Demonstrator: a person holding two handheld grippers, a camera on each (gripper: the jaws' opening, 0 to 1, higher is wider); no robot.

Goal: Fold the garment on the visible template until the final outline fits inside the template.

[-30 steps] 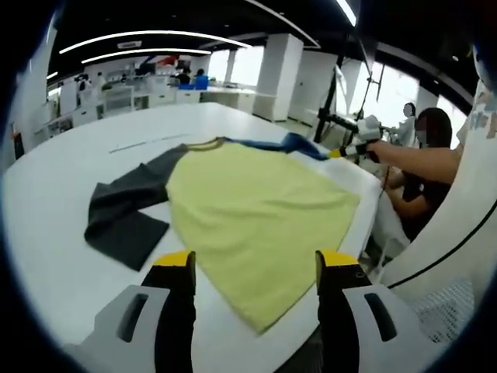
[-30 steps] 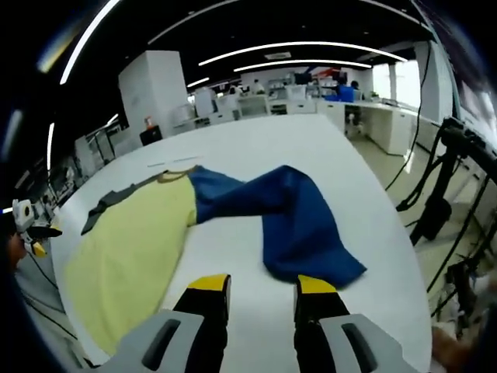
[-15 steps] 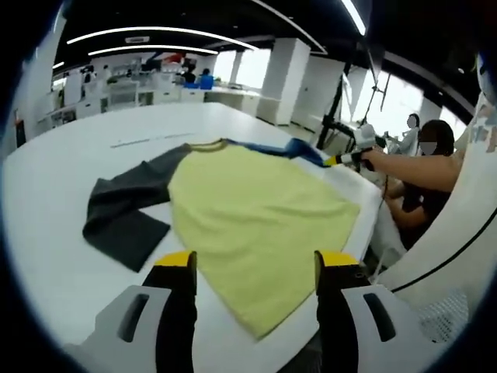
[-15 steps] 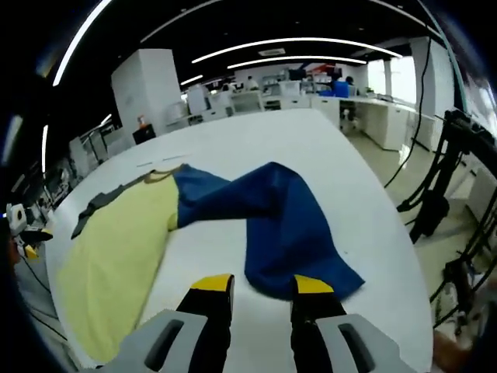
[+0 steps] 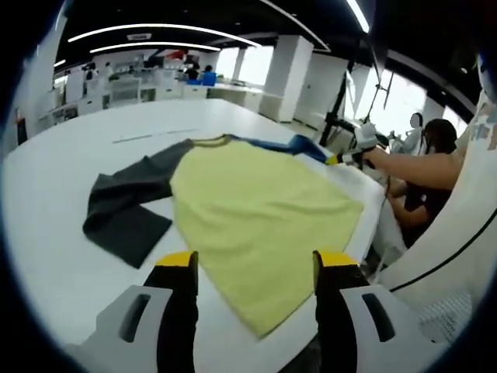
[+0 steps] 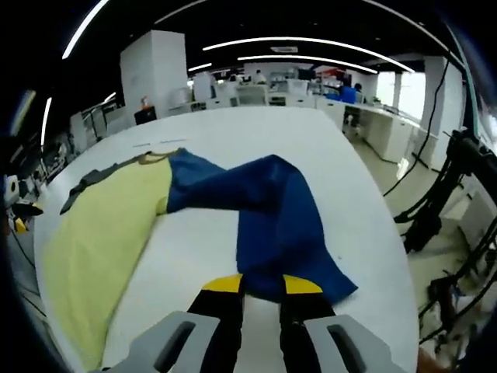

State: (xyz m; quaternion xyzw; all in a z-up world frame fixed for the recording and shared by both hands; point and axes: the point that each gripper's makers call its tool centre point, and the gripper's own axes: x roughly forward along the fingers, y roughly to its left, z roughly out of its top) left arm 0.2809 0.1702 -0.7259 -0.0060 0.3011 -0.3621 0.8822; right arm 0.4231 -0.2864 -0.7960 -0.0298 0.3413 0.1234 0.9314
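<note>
A long-sleeved shirt lies flat on the white table (image 5: 46, 186). Its yellow-green body (image 5: 256, 206) spreads in front of my left gripper (image 5: 255, 264), which hovers open over the near hem. The dark grey sleeve (image 5: 128, 210) lies folded to the left, and the blue sleeve (image 5: 299, 144) is at the far side. In the right gripper view the blue sleeve (image 6: 272, 210) runs toward my right gripper (image 6: 264, 286). Its jaws stand narrowly apart, with the sleeve's cuff edge between the tips. The yellow-green body (image 6: 101, 233) lies to the left there.
A thin dark line (image 5: 151, 136) marks the table beyond the collar. A seated person (image 5: 431, 167) is past the table's right edge. Black stands and cables (image 6: 446, 194) rise beside the table. Office desks (image 6: 256, 93) fill the background.
My right gripper has moved forward onto the blue sleeve's cuff and its jaws have narrowed. The left gripper has held nearly still over the hem.
</note>
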